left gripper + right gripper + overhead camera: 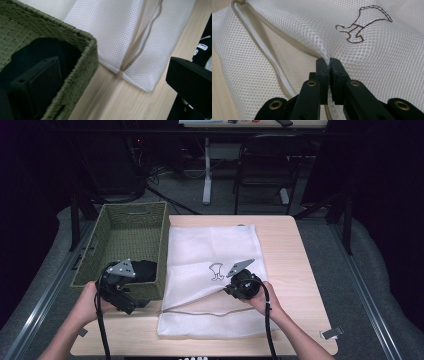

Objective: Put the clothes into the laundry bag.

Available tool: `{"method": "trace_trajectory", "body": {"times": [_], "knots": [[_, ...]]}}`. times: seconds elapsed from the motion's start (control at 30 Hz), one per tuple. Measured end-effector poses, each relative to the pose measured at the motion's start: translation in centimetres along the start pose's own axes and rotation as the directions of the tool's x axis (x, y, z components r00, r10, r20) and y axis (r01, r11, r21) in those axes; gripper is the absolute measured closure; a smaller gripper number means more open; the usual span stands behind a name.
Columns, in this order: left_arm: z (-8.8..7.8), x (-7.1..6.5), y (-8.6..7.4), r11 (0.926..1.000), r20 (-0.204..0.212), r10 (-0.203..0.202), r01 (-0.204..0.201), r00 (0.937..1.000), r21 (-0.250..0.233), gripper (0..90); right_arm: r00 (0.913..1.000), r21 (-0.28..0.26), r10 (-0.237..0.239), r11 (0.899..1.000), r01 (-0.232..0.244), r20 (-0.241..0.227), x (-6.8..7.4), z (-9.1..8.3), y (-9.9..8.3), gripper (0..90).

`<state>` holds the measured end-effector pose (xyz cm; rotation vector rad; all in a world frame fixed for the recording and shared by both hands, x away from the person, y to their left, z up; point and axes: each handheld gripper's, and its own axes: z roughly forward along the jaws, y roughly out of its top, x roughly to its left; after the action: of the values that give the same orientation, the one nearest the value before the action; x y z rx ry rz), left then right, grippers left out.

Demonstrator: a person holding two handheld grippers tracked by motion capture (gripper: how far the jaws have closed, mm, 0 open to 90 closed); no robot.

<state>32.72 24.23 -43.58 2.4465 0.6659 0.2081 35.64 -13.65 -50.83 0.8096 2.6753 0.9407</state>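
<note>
Wooden table (295, 270) carries mesh laundry bag (210, 270). Right gripper (329, 61) pinches its upper layer, opening facing the basket (162, 245). Left gripper (120, 287), jaws wide, hovers over dark garment (142, 270) beside the bag.

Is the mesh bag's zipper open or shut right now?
Open: the right claw pinches the bag by its upper layer, and the zipper edges gape apart.

Bright tabletop, dark surroundings, slight close-up blur
</note>
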Motion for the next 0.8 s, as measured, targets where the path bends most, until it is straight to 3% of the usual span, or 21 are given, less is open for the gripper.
{"method": "trace_trajectory", "body": {"times": [0.3,0.4,0.57,0.8], "knots": [[-0.7,1.7,1.6,0.9990,0.001,0.014,-0.014,0.9999,0.041,0.3,1.0000,0.002,0.005,1.000,-0.005,0.002,0.1,-0.1,0.0,86.2],[-0.6,2.8,2.4,0.9966,-0.044,0.004,0.000,0.9990,0.082,0.0,1.0000,-0.004,-0.006,1.000,0.006,0.006,0.1,-0.1,0.0,86.1],[-0.7,3.7,3.1,0.9963,-0.058,0.007,-0.002,0.9983,0.086,0.0,0.9999,0.000,-0.006,1.000,0.006,0.009,0.2,-0.1,0.0,86.1],[-0.7,5.3,4.3,0.9901,-0.075,0.029,-0.018,0.9968,0.139,0.0,0.9998,-0.008,-0.014,1.000,0.014,0.017,0.2,-0.2,0.0,86.1]]}}
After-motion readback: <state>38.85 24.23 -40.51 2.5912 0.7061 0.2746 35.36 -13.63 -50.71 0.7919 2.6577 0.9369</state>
